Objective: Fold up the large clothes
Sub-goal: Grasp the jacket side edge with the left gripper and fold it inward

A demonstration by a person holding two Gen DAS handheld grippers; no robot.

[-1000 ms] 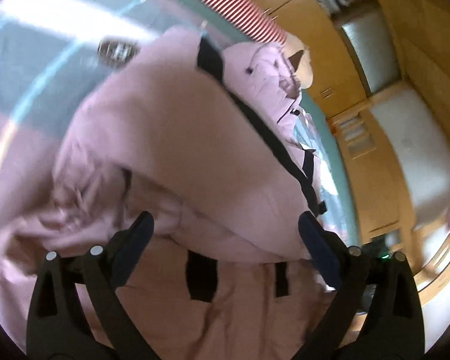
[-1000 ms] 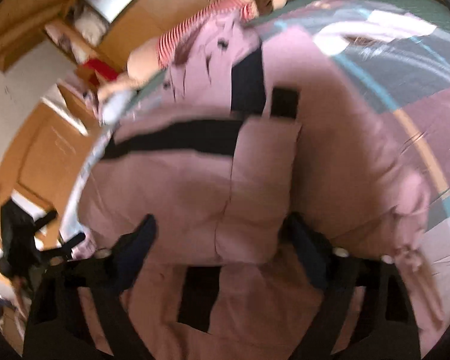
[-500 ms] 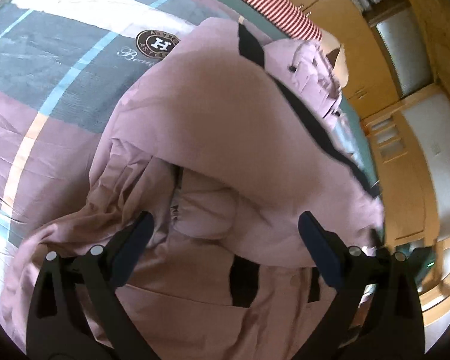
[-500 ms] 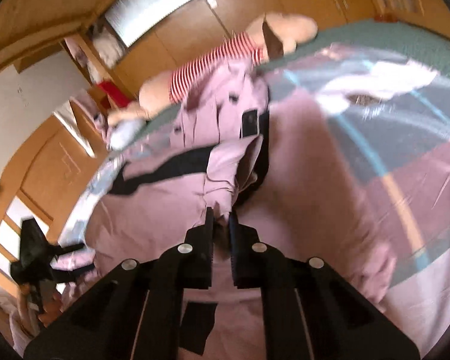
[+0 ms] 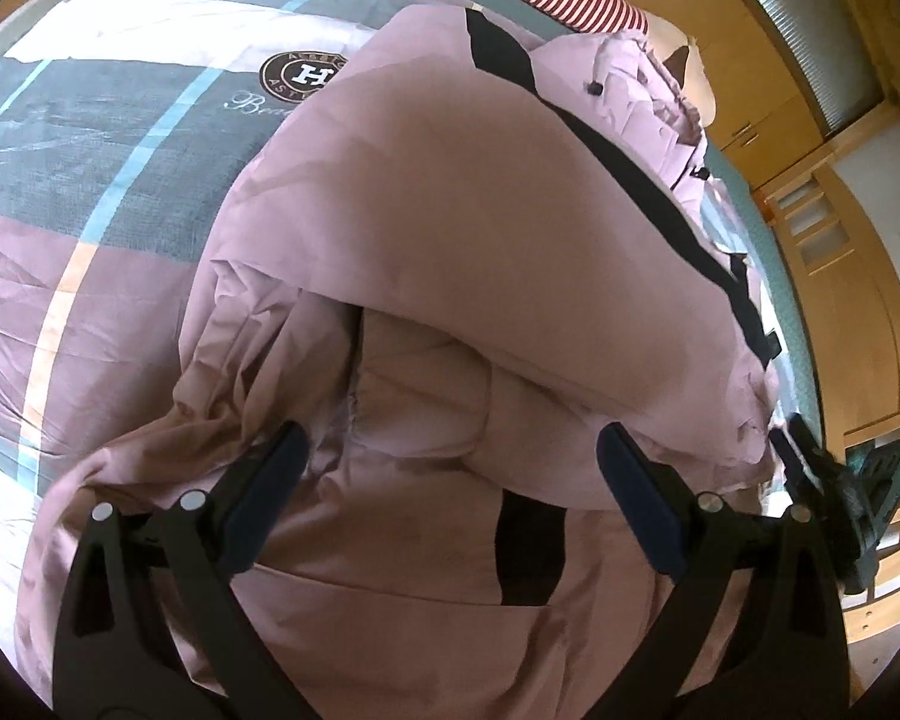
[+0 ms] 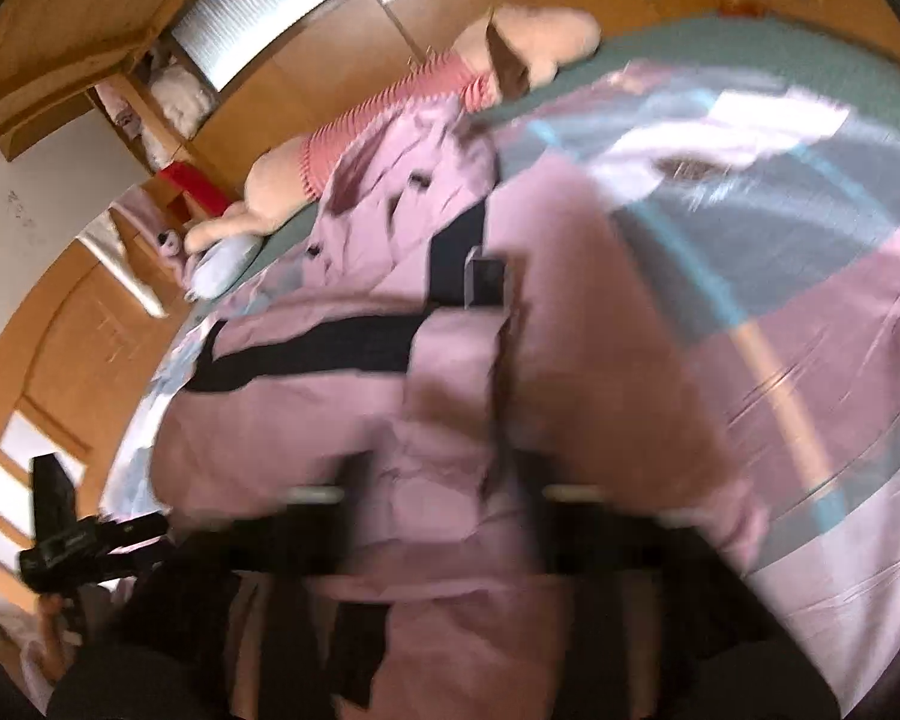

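Note:
A large pink padded jacket with black bands lies bunched on the bed, one flap folded over its lower half. My left gripper hovers just above the fold, open, nothing pressed between its blue pads. In the right wrist view the same jacket fills the middle. My right gripper is blurred; its jaws are opening and stand wide over the pink fabric, which lies between them without being pinched.
The bedspread is grey, pink and white with a round logo. A plush toy in a red-striped top lies at the far edge. Wooden cabinets surround the bed. A black device sits at the left.
The right gripper stood open, pinched shut over the jacket half a second ago, and now is wide again. The left view has tilted, showing more bedspread and the folded flap.

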